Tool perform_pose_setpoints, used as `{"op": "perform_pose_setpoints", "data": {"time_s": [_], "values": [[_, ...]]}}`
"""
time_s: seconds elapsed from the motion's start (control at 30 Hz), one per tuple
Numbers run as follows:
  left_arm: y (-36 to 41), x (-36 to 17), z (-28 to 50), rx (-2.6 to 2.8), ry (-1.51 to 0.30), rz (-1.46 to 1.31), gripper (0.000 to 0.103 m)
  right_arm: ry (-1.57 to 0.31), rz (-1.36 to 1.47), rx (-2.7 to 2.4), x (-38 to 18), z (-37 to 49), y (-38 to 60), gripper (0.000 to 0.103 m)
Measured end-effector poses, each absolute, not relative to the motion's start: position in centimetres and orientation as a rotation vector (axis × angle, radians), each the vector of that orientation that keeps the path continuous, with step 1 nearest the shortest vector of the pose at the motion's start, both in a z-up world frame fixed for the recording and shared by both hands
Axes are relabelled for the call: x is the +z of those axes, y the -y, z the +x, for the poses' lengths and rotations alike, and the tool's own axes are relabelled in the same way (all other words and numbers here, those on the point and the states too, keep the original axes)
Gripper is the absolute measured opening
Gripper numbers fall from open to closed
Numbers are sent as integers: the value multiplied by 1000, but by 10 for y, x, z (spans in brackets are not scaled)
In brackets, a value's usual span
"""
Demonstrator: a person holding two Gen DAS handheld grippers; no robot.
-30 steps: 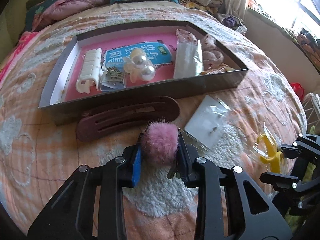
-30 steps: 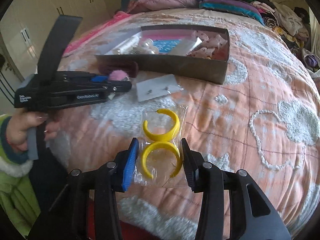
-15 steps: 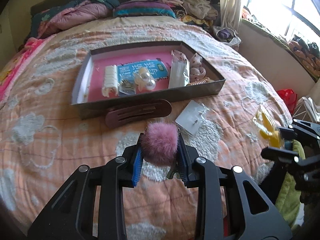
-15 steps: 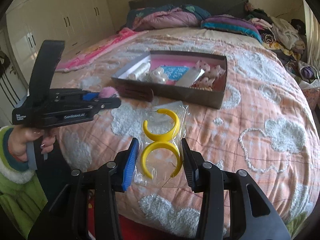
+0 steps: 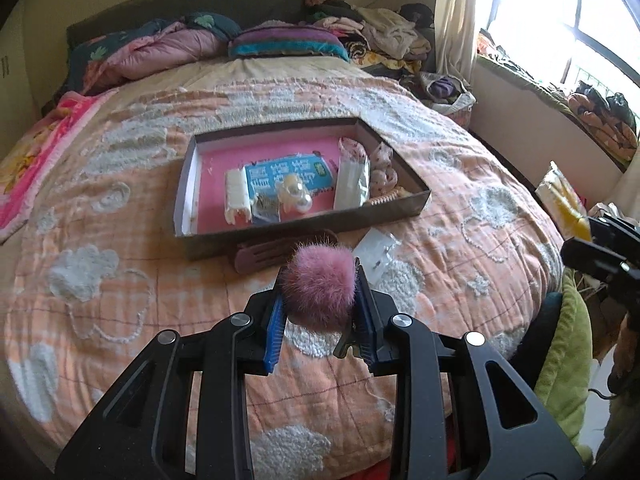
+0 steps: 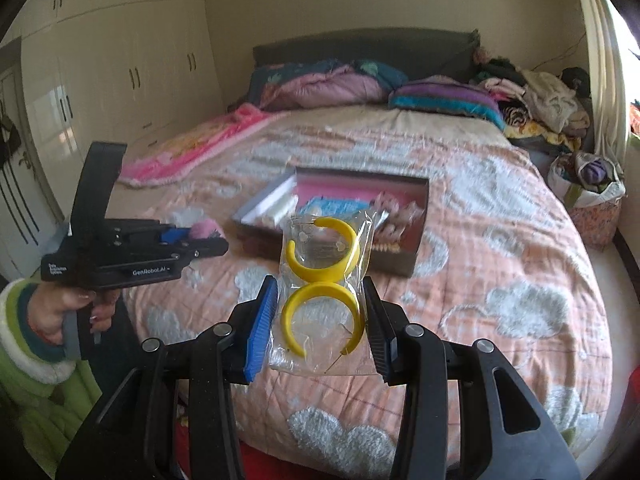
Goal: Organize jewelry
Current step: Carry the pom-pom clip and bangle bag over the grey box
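The left hand-held gripper (image 5: 318, 306) is clamped on a fluffy pink pom-pom (image 5: 319, 285), which sits squeezed between its blue-edged pads above the bed (image 5: 120, 280), a mattress covered in a peach quilt with white cloud shapes. The right hand-held gripper (image 6: 320, 318) grips a clear plastic bag holding 2 yellow C-shaped hoop earrings (image 6: 322, 276); the lower hoop lies between the pads and the upper hoop stands out past the fingertips, the whole bag lifted clear of the quilt.

Farther up the bed rests a shallow grey cardboard box with a pink floor (image 5: 188, 184). Inside it lie a white claw hair clip (image 5: 237, 196), a blue printed card (image 5: 290, 174), a pearl-like hair ornament (image 5: 296, 196), a silver-white packet (image 5: 351, 184) and some patterned fabric pieces (image 5: 382, 168) against the right wall. Just in front of the box, on the quilt, lie a long dusty-pink hair clip (image 5: 260, 254) and a small clear packet with a white card (image 5: 376, 254).

In the right wrist view a person's hand (image 6: 76, 306) in a green sleeve with a white cuff holds the left gripper's handle.
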State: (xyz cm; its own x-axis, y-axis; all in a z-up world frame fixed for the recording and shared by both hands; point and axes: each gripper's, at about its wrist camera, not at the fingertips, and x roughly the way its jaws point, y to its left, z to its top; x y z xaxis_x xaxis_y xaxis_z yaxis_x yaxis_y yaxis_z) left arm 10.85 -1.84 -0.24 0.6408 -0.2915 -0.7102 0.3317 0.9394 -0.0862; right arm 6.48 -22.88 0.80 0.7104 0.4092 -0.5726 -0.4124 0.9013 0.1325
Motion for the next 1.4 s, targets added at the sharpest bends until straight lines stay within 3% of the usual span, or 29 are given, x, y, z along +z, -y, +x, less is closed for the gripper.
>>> {"op": "perform_pose_setpoints", "data": {"time_s": [0.8, 1.07, 1.4], "values": [[55, 60, 125, -382, -674, 93, 23, -472, 15, 367, 61, 50, 272, 41], [64, 89, 137, -379, -602, 74, 23, -439, 17, 399, 81, 69, 272, 41], [73, 87, 171, -385, -607, 63, 23, -449, 8, 402, 83, 112, 263, 41]]}}
